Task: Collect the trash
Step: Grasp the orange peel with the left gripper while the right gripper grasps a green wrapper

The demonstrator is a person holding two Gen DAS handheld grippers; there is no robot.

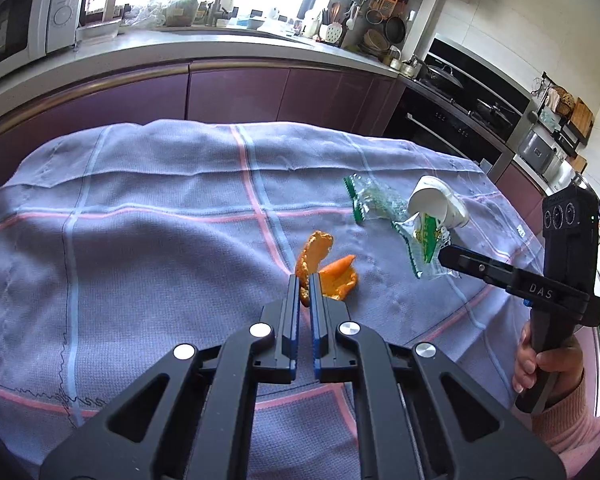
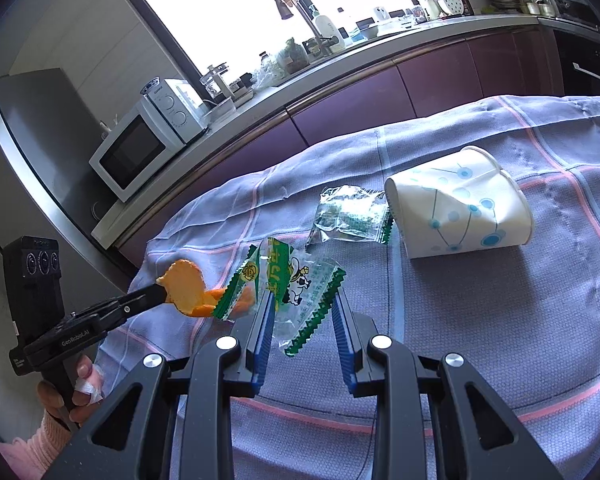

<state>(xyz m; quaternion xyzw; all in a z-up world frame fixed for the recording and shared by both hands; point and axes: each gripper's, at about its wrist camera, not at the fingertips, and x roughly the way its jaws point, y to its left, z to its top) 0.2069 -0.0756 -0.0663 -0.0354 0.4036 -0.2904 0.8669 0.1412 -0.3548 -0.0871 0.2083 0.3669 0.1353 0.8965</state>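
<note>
An orange peel [image 1: 324, 266] lies on the purple checked cloth [image 1: 140, 220]; my left gripper [image 1: 305, 280] is shut on its near edge. In the right wrist view the peel [image 2: 186, 288] sits at the left gripper's tip [image 2: 160, 294]. A green-and-white candy wrapper [image 2: 300, 300] lies between the fingers of my open right gripper [image 2: 302, 300], apart from both pads. It also shows in the left wrist view [image 1: 422, 248] under the right gripper [image 1: 446, 256]. A second clear wrapper [image 2: 348, 216] and a tipped white paper cup [image 2: 460, 208] with blue dots lie beyond.
The cloth covers a table whose far edge faces purple cabinets [image 1: 240, 92] and a counter with a microwave [image 2: 136, 152]. An oven [image 1: 452, 128] stands at the right. The cup [image 1: 440, 204] and clear wrapper [image 1: 374, 200] lie close together at the cloth's right.
</note>
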